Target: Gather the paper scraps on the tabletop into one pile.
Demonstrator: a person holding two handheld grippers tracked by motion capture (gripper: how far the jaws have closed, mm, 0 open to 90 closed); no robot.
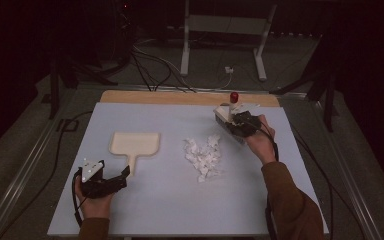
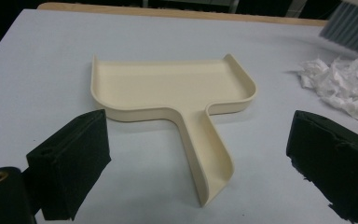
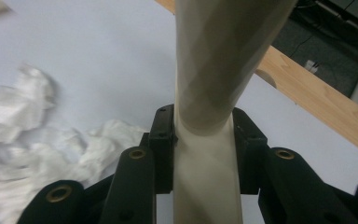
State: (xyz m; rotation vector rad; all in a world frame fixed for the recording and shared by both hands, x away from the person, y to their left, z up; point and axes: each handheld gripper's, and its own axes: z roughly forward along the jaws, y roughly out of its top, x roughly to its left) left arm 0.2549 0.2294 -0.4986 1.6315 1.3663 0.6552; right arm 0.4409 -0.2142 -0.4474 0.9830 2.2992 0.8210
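Observation:
A cream dustpan (image 1: 135,143) lies flat on the pale blue table (image 1: 170,200), its handle pointing toward the person. My left gripper (image 1: 123,176) sits open just short of that handle; in the left gripper view the handle of the dustpan (image 2: 172,86) lies between the spread jaws of the left gripper (image 2: 200,135), untouched. A pile of white paper scraps (image 1: 202,154) (image 2: 345,84) (image 3: 28,116) lies mid-table. At the far right my right gripper (image 1: 240,122) (image 3: 204,135) is shut on the cream handle of a brush (image 3: 223,56), whose grey bristles (image 1: 223,114) (image 2: 349,28) hang above the scraps.
A wooden strip (image 1: 180,97) runs along the table's far edge. A small red-topped object (image 1: 234,96) stands behind the right gripper. Cables and a white metal stand (image 1: 225,30) sit on the floor beyond.

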